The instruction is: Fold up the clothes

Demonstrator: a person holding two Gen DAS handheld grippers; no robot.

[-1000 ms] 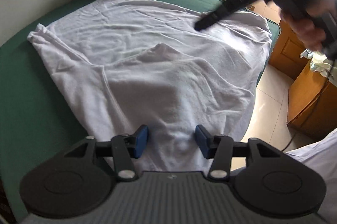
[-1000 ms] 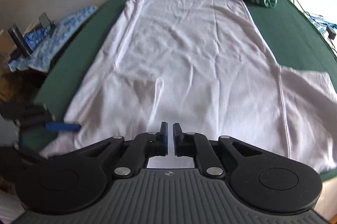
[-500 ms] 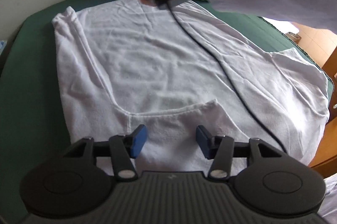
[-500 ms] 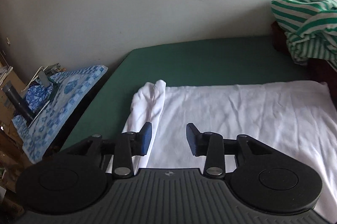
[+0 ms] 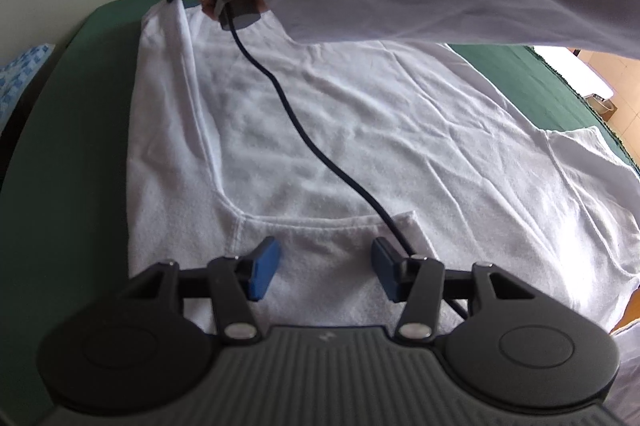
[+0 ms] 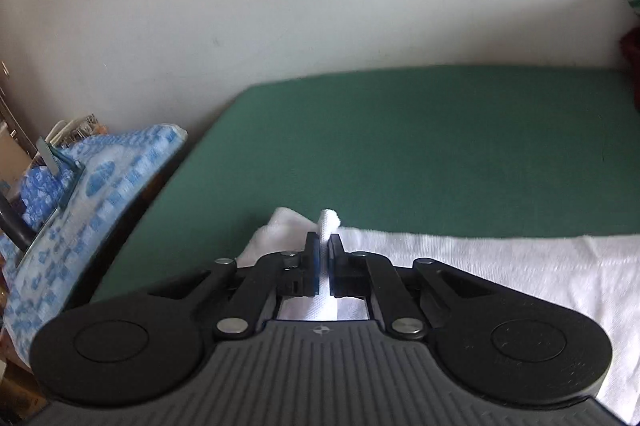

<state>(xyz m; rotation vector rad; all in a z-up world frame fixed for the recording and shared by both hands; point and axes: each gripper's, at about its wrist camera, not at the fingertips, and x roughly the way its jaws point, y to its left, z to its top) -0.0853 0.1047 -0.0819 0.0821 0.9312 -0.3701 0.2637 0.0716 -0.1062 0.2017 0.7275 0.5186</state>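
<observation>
Though logos show on both tongs, none reads.

Shirt point(image 5: 360, 130): white cotton knit, matt, creased. Surface point(image 6: 420, 146): green cloth, matt, smooth. Left tool point(image 5: 322, 272): matt black plastic, blue rubbery pads, bright metal rivets. Cable point(image 5: 304, 134): glossy dark sheath. Wall point(image 6: 280, 6): matt paint.
</observation>
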